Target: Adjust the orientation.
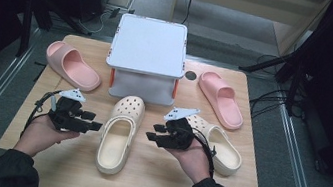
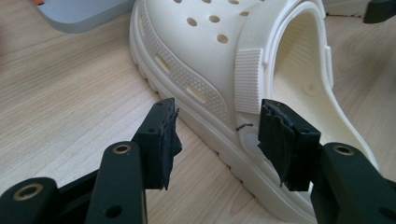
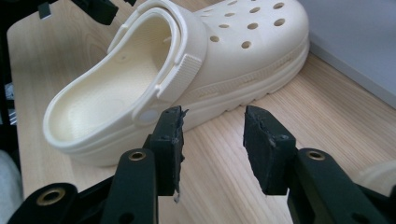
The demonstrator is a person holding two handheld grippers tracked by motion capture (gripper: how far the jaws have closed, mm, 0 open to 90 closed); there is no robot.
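The cream clog (image 1: pixel 120 134) lies mid-worktop (image 1: pixel 150 182), toe toward the grey stand (image 1: pixel 148 52). The left gripper (image 1: pixel 91 121) and right gripper (image 1: pixel 153 136) flank it, both released, jaws apart and holding nothing. It looks like light, springy foam, somewhat slick; the side walls or heel strap (image 2: pixel 247 79) should give the best hold. No writing is readable.

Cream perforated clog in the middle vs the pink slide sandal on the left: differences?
The cream perforated foam clog has a closed, hole-dotted toe and a heel strap; the pink foam slide sandal is open-toed and strapless. The clog points straight at the grey stand; the slide lies angled. Both rest sole-down on the wooden table.
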